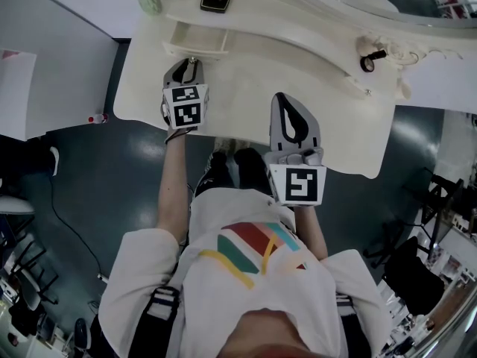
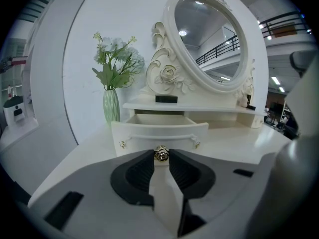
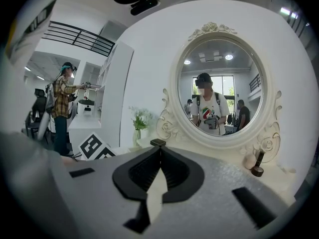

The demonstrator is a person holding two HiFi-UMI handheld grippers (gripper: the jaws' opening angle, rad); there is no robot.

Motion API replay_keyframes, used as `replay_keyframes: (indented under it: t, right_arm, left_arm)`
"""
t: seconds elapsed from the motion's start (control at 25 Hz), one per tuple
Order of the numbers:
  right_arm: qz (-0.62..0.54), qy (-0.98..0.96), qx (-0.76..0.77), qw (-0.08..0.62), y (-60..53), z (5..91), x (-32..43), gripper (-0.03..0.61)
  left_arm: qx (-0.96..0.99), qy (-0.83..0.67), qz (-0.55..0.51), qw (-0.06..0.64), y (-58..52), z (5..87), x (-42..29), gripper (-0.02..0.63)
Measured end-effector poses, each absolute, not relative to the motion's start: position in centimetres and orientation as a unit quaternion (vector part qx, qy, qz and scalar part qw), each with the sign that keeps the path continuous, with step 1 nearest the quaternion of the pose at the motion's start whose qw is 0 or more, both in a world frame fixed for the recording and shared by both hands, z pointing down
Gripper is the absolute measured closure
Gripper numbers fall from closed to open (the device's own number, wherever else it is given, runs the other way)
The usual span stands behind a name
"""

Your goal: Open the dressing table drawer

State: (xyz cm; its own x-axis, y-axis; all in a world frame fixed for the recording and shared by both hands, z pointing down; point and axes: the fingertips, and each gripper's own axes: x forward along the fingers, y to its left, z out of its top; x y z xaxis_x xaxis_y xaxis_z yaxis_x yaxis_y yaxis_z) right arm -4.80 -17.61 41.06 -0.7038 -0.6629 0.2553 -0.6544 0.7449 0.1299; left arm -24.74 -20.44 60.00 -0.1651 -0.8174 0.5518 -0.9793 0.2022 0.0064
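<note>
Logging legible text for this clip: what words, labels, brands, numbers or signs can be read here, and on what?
No readable text anywhere.
Left cube marker, right cube marker: black-and-white square patterns, no letters.
Shirt print: coloured stripes only.
Black box: any marking too small to read.

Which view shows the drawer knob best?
Left gripper view: the left gripper clamps the gold knob between its jaw tips, on the front of the pulled-out drawer. Head view shows the drawer from above, with the gripper covering most of the knob. Right gripper view misses it.
</note>
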Motion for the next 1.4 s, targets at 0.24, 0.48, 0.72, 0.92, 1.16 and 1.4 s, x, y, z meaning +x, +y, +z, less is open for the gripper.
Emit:
replay_keyframes:
  t: [0.24,0.48,0.72,0.92,1.16,1.4]
  right_arm:
    - [-0.015,-0.922,0.358,0.145,-17.7,41.0,-4.5,0.578]
    - [-0.016,-0.922,0.359,0.142,-17.8,41.0,-4.5,0.578]
    - [-0.018,-0.924,0.361,0.125,-18.2,40.0,-4.6,0.578]
    - [-0.024,-0.927,0.363,0.094,-18.9,37.4,-5.1,0.578]
    - [-0.030,-0.927,0.370,0.055,-20.1,34.4,-5.0,0.578]
    - [-0.039,-0.921,0.386,0.018,-21.6,32.1,-3.4,0.578]
  left_arm:
    - [0.602,-0.744,0.181,0.227,-20.4,59.9,-24.7,0.523]
    - [0.610,-0.742,0.169,0.221,-20.4,59.7,-24.3,0.523]
    - [0.602,-0.757,0.162,0.195,-20.1,57.2,-24.5,0.522]
    - [0.603,-0.766,0.157,0.159,-21.0,52.0,-24.5,0.522]
    - [0.634,-0.759,0.110,0.100,-22.0,42.9,-21.2,0.543]
    - [0.672,-0.734,0.068,0.065,-22.3,36.3,-15.9,0.588]
